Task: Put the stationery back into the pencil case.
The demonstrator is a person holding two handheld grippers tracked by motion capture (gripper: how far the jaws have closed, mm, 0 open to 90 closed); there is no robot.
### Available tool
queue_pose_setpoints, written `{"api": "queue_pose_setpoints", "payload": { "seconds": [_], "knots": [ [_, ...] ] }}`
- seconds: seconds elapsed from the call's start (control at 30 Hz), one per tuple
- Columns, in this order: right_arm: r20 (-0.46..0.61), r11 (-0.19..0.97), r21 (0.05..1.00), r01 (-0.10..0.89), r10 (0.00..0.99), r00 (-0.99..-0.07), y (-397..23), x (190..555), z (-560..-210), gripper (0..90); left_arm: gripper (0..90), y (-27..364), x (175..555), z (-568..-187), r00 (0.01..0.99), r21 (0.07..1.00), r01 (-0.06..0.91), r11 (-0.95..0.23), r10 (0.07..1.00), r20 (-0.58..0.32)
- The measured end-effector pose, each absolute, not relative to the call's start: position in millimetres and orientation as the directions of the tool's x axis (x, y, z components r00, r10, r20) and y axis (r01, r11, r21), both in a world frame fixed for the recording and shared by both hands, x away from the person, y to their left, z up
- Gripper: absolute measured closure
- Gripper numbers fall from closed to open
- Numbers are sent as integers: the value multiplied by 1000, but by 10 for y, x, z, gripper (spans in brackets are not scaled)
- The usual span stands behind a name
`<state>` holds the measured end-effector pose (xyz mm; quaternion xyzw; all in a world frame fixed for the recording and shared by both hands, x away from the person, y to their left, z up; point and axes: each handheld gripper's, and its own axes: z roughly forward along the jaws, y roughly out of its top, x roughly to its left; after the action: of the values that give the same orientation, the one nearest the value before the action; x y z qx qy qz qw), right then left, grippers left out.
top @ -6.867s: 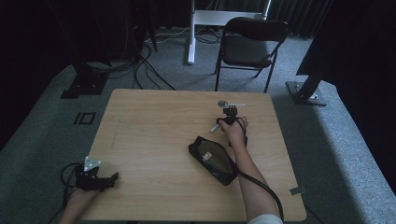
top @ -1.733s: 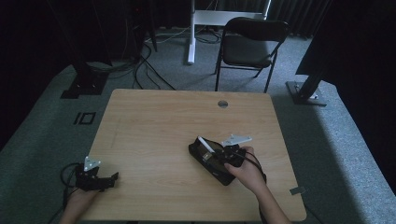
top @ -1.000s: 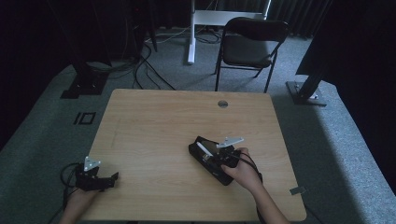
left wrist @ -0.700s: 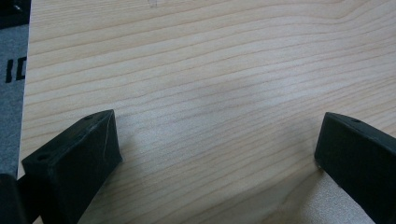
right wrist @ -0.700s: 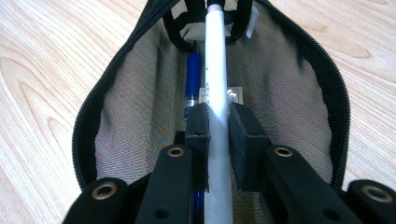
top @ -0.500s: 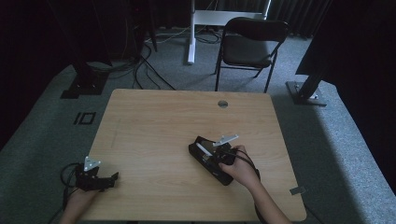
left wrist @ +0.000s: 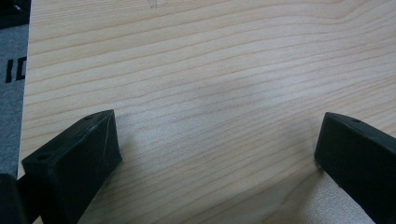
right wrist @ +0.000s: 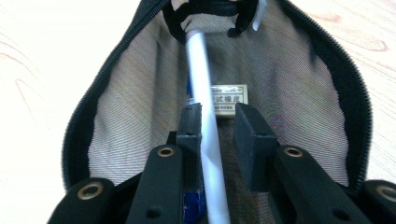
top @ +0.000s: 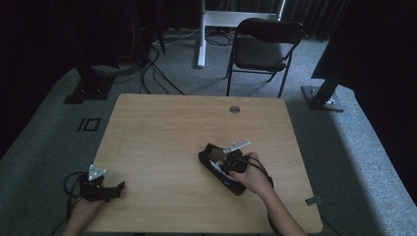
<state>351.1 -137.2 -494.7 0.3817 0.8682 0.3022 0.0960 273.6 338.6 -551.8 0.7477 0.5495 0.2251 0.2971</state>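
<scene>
Right gripper view: the right gripper's (right wrist: 217, 121) fingers have just been opening around the white pen (right wrist: 203, 116) inside the open black zip-up fabric pencil case (right wrist: 116, 116); the pen could roll or snag on the elastic loop (right wrist: 205, 11). The left gripper's (left wrist: 215, 154) fingers stand apart, empty, over the wooden tabletop (left wrist: 210, 60).

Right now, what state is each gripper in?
Left gripper: open, holding nothing, over the table.
Right gripper: jaws just opening, loose around the white pen, inside the open pouch.
</scene>
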Motion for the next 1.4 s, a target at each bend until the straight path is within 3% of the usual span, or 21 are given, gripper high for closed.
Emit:
{"api": "queue_pose_setpoints", "payload": {
  "seconds": [0.67, 0.87, 0.93, 1.4],
  "knots": [
    [120, 396, 756, 520, 698, -706, -1581, 3364, -4640, 641, 1, 3386, 2736, -5518, 295, 692, 688, -220, 955, 10],
    [130, 360, 788, 499, 696, -707, -1633, 3345, -4582, 581, 1, 3386, 2736, -5518, 295, 692, 688, -219, 956, 10],
    [124, 333, 807, 487, 711, -692, -1711, 3354, -4552, 519, 1, 3386, 2736, -5518, 295, 692, 688, -219, 956, 10],
    [126, 262, 839, 477, 759, -639, -1902, 3387, -4512, 410, 1, 3386, 2736, -5518, 295, 692, 688, -220, 956, 10]
  ]
}}
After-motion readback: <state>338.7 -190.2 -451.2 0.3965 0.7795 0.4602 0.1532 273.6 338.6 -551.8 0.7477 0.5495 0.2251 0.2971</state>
